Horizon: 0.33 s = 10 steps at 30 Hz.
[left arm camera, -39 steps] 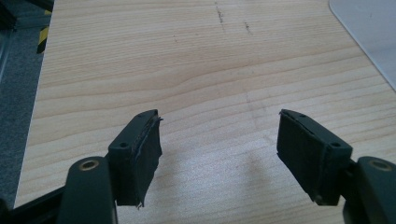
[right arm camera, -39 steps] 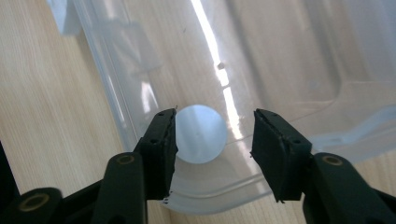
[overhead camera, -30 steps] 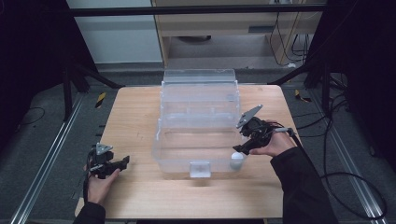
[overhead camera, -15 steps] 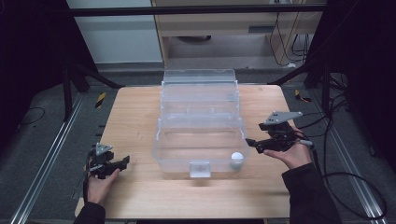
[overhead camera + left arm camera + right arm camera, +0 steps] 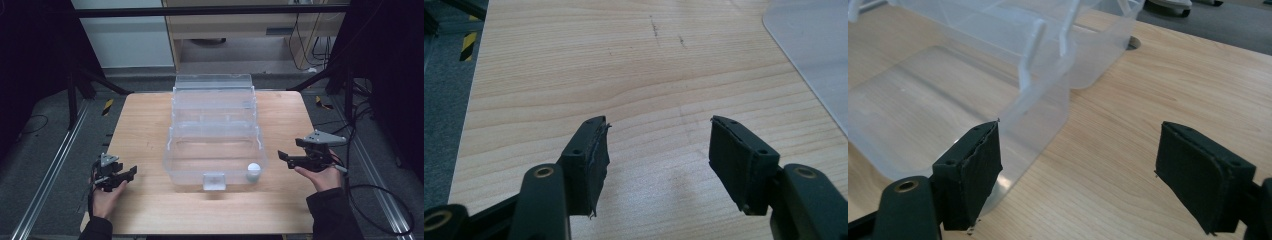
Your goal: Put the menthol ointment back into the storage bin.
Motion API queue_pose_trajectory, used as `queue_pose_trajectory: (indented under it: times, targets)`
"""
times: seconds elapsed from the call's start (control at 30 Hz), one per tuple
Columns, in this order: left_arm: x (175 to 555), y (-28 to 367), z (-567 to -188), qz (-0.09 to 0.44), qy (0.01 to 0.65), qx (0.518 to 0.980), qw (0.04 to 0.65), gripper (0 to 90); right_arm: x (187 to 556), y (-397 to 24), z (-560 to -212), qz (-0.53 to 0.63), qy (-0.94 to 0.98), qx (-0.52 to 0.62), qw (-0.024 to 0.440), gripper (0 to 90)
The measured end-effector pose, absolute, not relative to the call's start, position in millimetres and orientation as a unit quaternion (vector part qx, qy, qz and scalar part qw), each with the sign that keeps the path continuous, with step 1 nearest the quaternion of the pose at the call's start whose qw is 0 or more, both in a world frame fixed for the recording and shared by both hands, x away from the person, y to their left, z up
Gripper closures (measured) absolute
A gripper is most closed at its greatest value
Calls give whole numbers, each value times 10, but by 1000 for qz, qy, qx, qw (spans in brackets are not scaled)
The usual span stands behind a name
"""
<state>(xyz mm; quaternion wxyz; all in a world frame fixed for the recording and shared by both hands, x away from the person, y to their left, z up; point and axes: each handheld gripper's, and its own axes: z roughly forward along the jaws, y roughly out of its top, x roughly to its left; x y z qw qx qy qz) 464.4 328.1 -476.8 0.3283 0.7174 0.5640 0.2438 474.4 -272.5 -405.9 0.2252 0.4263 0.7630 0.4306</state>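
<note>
A clear plastic bin (image 5: pixel 215 150) stands in the middle of the wooden table (image 5: pixel 145 120), and a small white ball (image 5: pixel 254 170) lies inside it at the near right corner. My right gripper (image 5: pixel 292 157) hovers just to the right of the bin, jaws spread wide with nothing between them. My left gripper (image 5: pixel 125 176) sits well to the bin's left (low over bare wood), jaws likewise apart and empty.

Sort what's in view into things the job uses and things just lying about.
In use:
- clear plastic tiered box, open on the table
- white ball in its front right corner
- right claw, open, beside the box
- left claw, open

Lying about:
- yellow-and-black objects on the floor
- cables
</note>
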Motion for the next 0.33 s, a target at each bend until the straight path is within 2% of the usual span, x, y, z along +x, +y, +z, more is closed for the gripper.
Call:
queue_pose_trajectory:
  times: [0.33]
  targets:
    - [4654,3288,-4783,248,566,716,325,349,4752,-2892,-4381,411,759,453,225,161]
